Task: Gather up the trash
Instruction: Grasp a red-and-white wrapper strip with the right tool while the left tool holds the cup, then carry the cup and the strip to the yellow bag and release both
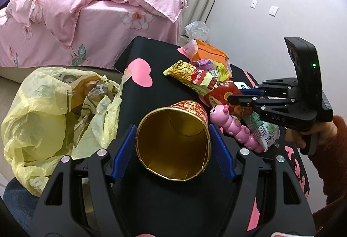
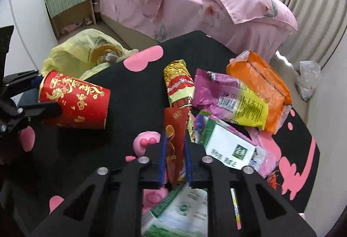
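Note:
My left gripper (image 1: pixel 172 146) is shut on a red paper cup with a gold lining (image 1: pixel 173 143), held on its side with the mouth toward the camera; the cup also shows in the right wrist view (image 2: pixel 76 100). A yellow plastic bag (image 1: pixel 49 111) lies open to the cup's left, off the table edge. My right gripper (image 2: pixel 175 150) is shut on a red snack wrapper (image 2: pixel 174 128) at the trash pile; it also shows in the left wrist view (image 1: pixel 236 99).
On the black table (image 1: pixel 156 57) with pink stickers lie a gold noodle packet (image 2: pixel 179 85), a purple-yellow wrapper (image 2: pixel 229 100), an orange pack (image 2: pixel 260 85), a white-green carton (image 2: pixel 227 148) and a pink caterpillar toy (image 1: pixel 236 126). A bed with pink bedding (image 1: pixel 86 13) stands behind.

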Available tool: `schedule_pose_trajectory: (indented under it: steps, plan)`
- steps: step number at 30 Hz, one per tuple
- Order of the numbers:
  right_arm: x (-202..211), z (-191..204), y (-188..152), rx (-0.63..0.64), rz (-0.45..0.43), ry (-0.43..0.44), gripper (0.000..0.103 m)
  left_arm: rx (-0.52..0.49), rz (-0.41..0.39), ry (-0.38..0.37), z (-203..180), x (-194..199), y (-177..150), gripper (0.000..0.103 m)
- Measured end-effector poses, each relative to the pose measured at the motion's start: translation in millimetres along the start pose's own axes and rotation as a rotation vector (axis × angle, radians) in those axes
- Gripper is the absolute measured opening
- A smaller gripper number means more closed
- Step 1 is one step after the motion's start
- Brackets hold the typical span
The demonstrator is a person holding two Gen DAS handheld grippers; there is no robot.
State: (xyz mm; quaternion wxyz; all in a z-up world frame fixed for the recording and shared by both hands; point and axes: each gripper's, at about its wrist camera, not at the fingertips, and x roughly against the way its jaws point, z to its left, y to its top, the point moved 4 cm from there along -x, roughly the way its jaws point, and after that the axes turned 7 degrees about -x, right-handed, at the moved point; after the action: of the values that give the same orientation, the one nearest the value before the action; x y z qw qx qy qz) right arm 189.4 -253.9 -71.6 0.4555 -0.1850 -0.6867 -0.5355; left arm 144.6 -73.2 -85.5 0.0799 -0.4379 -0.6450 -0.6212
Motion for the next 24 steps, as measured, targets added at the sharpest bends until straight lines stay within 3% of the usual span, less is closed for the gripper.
schedule_pose_trajectory:
  steps: [5,14,17,19,24]
  plan:
    - [48,5,9,-0.054,-0.132,0.042,0.004,-0.019,-0.034,0.007,0,15,8,0.064]
    - [89,13,18,-0.096,-0.202,0.085,0.004,-0.038,-0.084,0.039,0,39,22,0.063]
    - [94,22,27,-0.101,-0.237,0.11,0.004,-0.07,-0.117,0.123,9,56,32,0.063]
    - [96,33,39,-0.101,-0.263,0.147,0.004,-0.08,-0.142,0.221,27,74,40,0.063]
    - [83,66,68,-0.09,-0.29,0.267,0.004,0.004,-0.12,0.395,89,107,44,0.063]
